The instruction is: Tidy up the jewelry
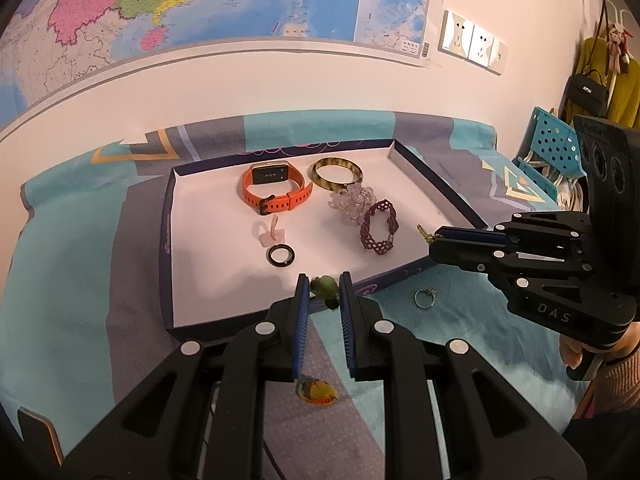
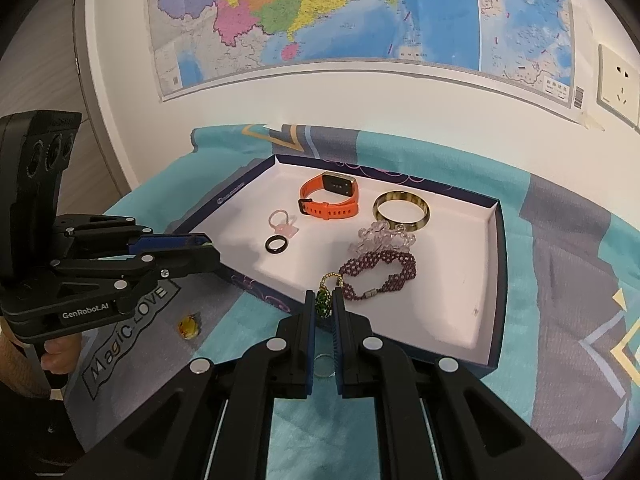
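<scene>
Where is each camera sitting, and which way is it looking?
Left wrist: sits on the left gripper, facing the wall over fingers pinching a green charm; sees the tray, plus the right gripper and right hand on its right.
Right wrist: sits on the right gripper, facing the wall over fingers pinching a green pendant; sees the tray, plus the left gripper and left hand on its left.
Shared: tray, orange watch, black ring, map.
</scene>
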